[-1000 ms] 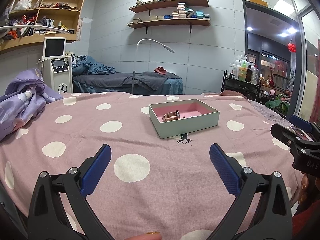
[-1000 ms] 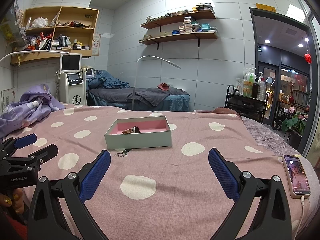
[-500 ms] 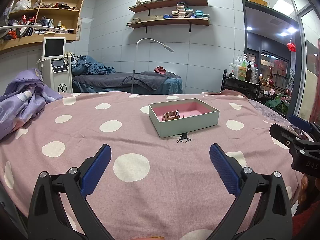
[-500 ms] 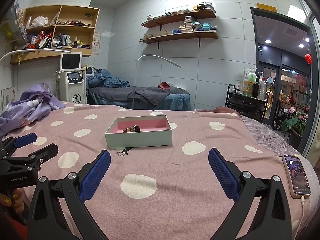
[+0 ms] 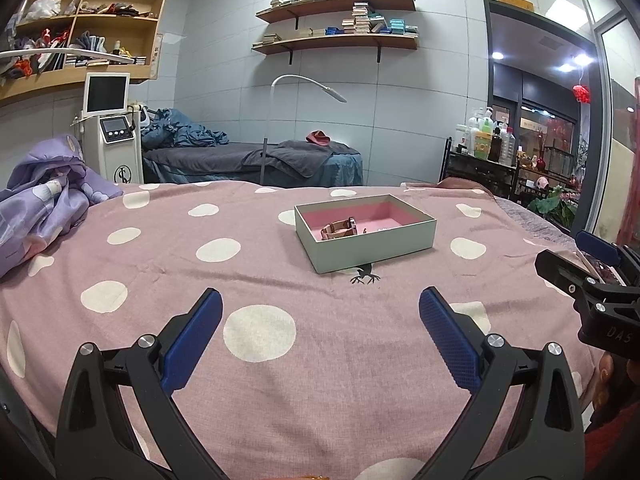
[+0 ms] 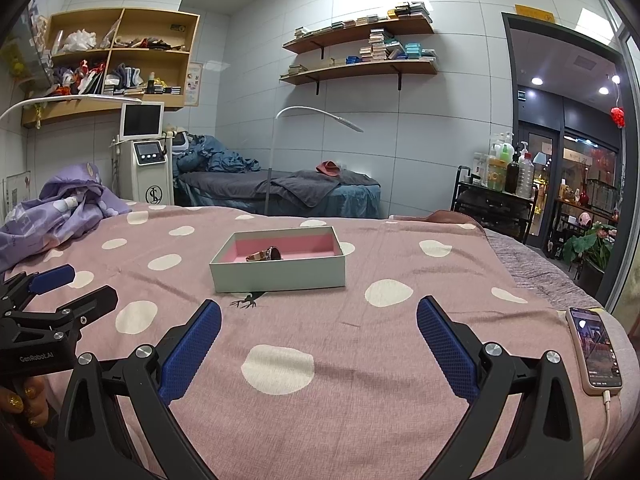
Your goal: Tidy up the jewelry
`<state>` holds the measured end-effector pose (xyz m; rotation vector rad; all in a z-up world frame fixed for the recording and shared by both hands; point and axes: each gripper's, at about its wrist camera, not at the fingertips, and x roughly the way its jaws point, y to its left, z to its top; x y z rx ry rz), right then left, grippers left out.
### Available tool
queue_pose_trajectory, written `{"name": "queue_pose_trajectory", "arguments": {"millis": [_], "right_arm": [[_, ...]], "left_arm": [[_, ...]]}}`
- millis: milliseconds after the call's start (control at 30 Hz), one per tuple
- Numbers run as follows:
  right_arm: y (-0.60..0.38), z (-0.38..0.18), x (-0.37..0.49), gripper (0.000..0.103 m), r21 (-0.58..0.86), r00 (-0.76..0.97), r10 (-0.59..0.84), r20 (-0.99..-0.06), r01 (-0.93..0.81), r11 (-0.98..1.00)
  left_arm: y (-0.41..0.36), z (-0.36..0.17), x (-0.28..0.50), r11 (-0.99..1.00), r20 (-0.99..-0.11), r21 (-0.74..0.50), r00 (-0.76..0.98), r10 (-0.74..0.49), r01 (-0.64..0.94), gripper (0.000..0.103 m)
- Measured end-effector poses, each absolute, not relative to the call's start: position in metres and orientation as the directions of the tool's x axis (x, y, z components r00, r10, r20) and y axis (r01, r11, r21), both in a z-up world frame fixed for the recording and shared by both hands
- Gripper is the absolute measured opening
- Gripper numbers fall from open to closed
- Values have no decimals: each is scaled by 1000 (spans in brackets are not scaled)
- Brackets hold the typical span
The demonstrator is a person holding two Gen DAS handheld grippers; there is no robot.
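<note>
Pink polka-dot bedspread (image 5: 160, 272) carried a pale green open cardboard box (image 5: 372, 246) with pink lining, rose-gold watch (image 5: 339, 229) inside. We held left gripper (image 5: 320, 320) and right gripper (image 6: 318, 330) spread wide, empty, short of the box.

Dusty-pink cotton bedspread (image 6: 400, 344), cream polka dots, one small black lizard print (image 6: 244, 302). Pale grey-green rectangular cardboard box (image 5: 372, 246), pink lining; rose-gold watch band (image 5: 339, 229) inside. Crumpled lilac quilt (image 6: 60, 212), white motifs. Black plastic gripper fingers (image 5: 192, 330), textured blue pads. Pink-cased smartphone (image 6: 596, 350), white cable.
</note>
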<state>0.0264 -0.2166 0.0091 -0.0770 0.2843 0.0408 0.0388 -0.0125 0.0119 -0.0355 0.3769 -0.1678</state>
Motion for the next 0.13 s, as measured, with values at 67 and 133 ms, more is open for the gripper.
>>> {"name": "queue_pose_trajectory", "arguments": {"millis": [67, 133], "right_arm": [[-217, 9, 26, 96, -70, 959, 29, -282, -51, 996], [-217, 9, 26, 96, -70, 959, 29, -282, -51, 996]], "left_arm": [[-13, 12, 39, 986, -363, -62, 917, -167, 155, 97], [-12, 12, 39, 986, -364, -62, 916, -166, 154, 97]]}}
